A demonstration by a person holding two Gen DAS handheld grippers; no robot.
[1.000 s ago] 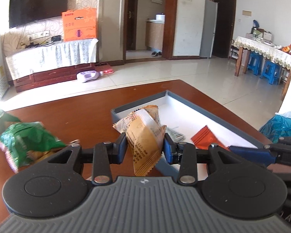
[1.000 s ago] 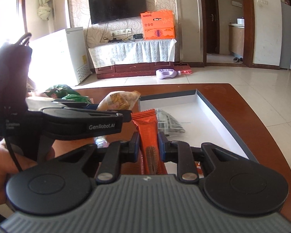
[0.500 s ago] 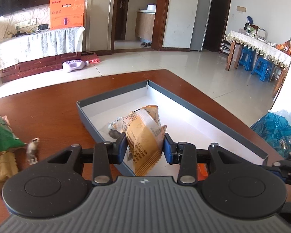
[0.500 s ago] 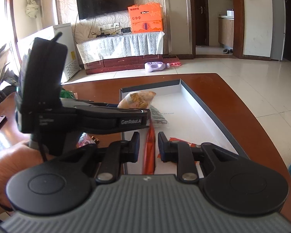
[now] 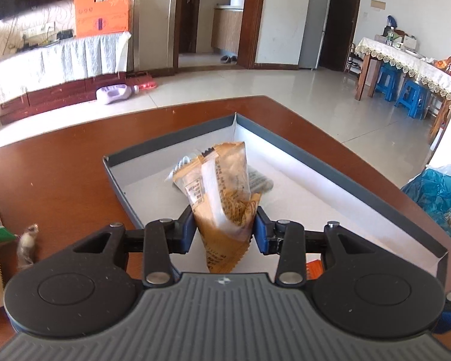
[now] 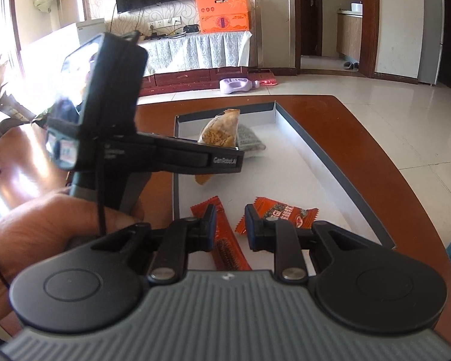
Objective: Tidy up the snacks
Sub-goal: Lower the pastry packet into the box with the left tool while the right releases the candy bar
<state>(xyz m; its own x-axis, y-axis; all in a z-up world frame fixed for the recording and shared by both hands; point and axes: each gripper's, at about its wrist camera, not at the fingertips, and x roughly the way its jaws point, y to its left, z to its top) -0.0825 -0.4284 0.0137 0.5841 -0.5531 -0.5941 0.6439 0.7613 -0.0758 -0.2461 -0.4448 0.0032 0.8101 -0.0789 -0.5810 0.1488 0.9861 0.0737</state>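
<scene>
My left claw [image 5: 224, 230] is pinching a tan crinkled plastic snack packet [image 5: 221, 192] upright, tip up; my right claw [image 6: 230, 225] is gaping empty over the long orange foil packet [image 6: 228, 245] lying lengthwise; "GenRobot.AI" reads on the left tool.

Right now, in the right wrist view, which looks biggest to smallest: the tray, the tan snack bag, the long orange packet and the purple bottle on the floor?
1. Grey tray.
2. Long orange packet and tan snack bag look about alike; the packet is nearer and both are partly hidden, so I won't rank them.
3. Purple bottle, smallest, though it is far off.
</scene>
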